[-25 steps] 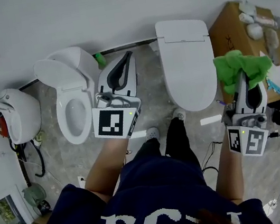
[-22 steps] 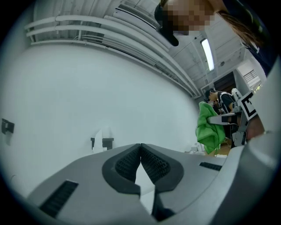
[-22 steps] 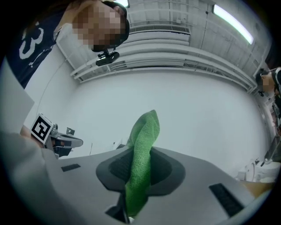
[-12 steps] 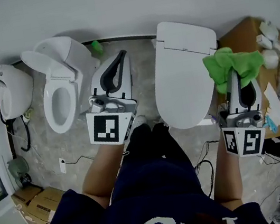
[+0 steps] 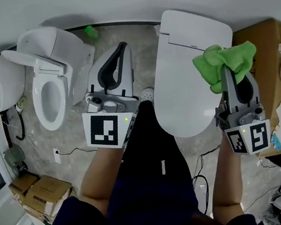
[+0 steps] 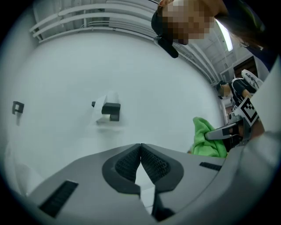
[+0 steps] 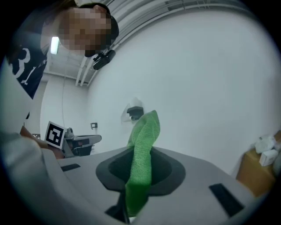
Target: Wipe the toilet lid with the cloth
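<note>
**Status: approach stage. Wiping of the lid not yet begun, as judged from the views.**

1. Right tongs [image 5: 228, 69]: closed on the green cloth [image 5: 222, 63]. In the right gripper view the cloth [image 7: 141, 149] is pinched between both jaws. One fold stands up above the tips and the rest hangs below them.
2. Left tongs [image 5: 120, 48]: jaws together at the tips, with nothing between them, as the left gripper view [image 6: 140, 148] confirms. This tool hangs over the floor between the two toilets and has no part in the work at present.
3. Task surface: the closed toilet lid [image 5: 186, 82] lies directly in front of the person. In the head view the cloth sits over the lid's right edge, near the hinge end.
4. Contact: not confirmed. The right gripper view looks at the white wall and shows no lid surface below the cloth, so the cloth is probably held clear of the lid.
5. A second toilet [image 5: 45, 93], with its lid raised, stands to the left, well apart from the cloth.

**Done:** cloth picked up and brought to the lid.

**Remaining:** lower the cloth onto the lid, then wipe the whole upper surface. No wiped area can be told apart from the rest.
</note>
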